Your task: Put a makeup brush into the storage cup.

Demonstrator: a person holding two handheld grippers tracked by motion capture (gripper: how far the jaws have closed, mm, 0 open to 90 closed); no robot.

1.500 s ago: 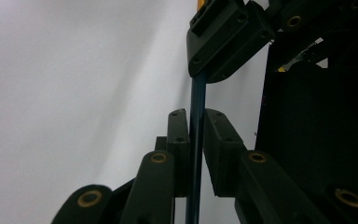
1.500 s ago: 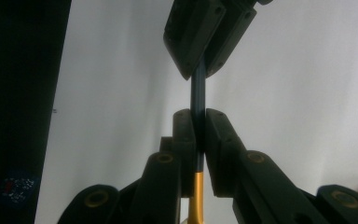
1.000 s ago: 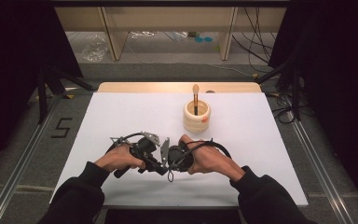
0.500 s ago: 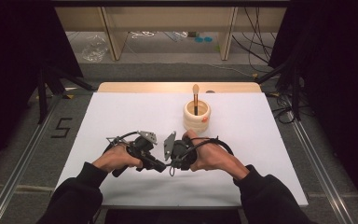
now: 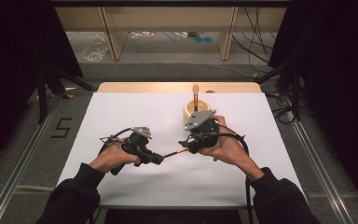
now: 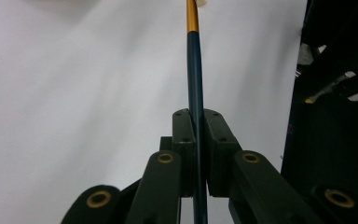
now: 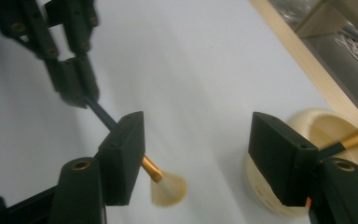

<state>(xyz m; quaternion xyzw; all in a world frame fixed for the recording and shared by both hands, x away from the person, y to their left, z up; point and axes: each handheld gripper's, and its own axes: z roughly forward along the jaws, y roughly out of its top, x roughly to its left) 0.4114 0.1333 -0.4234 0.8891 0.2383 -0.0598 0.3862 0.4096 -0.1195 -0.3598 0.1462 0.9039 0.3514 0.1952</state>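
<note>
A white sheet (image 5: 121, 116) covers the table (image 5: 177, 87), whose pale wooden far edge shows beyond it, with dark floor and cables around.

Toward the near left of the sheet, the left gripper (image 5: 154, 158) is clamped on the dark handle of a makeup brush (image 5: 175, 153); in the left gripper view the jaws are pressed flat against the handle (image 6: 195, 93), which runs straight out along them to its gold ferrule. The brush therefore lies roughly level, its long axis pointing rightward across the table, bristle end away from the left hand.

Just to the right, the right gripper (image 5: 186, 142) stands with its jaws spread wide. In the right gripper view the brush's fan of bristles (image 7: 168, 188) sits in the gap between the two pads, close to the left pad and not touching the right one.

Beyond the right gripper, toward the far edge, a wooden cup (image 5: 191, 109) holds a second brush (image 5: 195, 94) upright.

As I judge it, a handover is in hand: the brush head is already between the right gripper's jaws, so closing on the ferrule is what the next move turns on.
</note>
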